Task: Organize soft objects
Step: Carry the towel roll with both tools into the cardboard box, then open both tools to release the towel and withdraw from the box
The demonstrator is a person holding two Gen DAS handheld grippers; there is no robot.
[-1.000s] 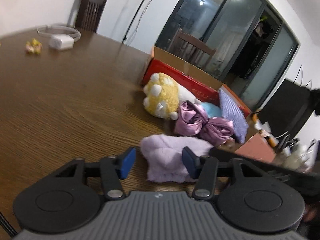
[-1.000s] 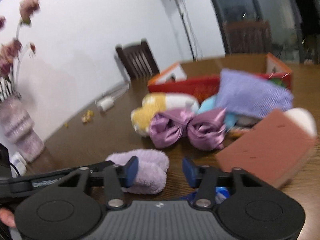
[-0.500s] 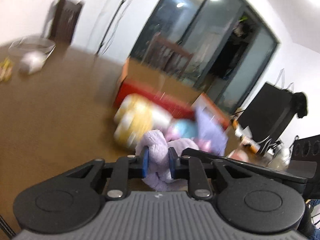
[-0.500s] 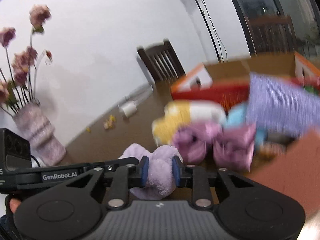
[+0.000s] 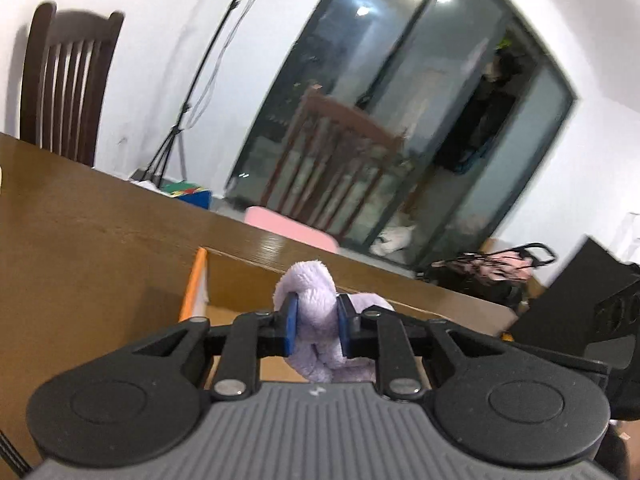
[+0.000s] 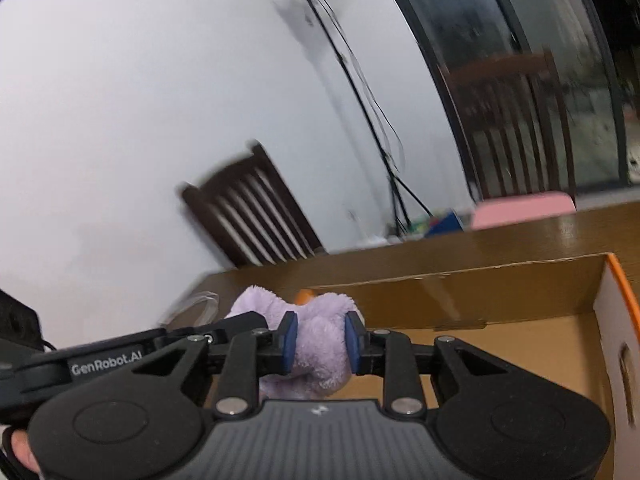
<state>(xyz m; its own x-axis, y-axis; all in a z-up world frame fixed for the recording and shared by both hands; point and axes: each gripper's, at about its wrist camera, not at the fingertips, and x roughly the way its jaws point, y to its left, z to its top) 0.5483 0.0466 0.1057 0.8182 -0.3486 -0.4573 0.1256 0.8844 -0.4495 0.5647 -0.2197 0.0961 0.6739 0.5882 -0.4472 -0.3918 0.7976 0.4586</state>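
We see the left gripper (image 5: pixel 316 326) clamped on a fluffy lilac cloth (image 5: pixel 316 300), its blue pads (image 5: pixel 291 326) pressing into the pile from both sides so that the fabric bulges above and below them. The right gripper (image 6: pixel 319 342) pinches the same lilac cloth (image 6: pixel 320 340) in its own view, pads sunk into the plush, a lobe of fabric rising on either side of the near pad. The two tools sit side by side, and the black body of the left one crosses the lower left of the right wrist view. The cloth hangs free of the desk, held over the open cardboard box (image 6: pixel 500 344).

We find the box's brown floor bare where it shows in the right wrist view, its far wall (image 6: pixel 460 296) running just beyond the cloth and its orange-edged right wall (image 6: pixel 618 320) standing well to the side. In the left wrist view the box's orange left edge (image 5: pixel 196 280) stands just left of the fingers.

The brown wooden desk (image 5: pixel 80 220) extends past the box to its far edge. Beyond it we see two dark slatted chairs (image 5: pixel 66 88), a pink cushion (image 5: pixel 292 226), a thin black stand (image 6: pixel 360 92) against the white wall, and dark glass sliding doors (image 5: pixel 420 120).
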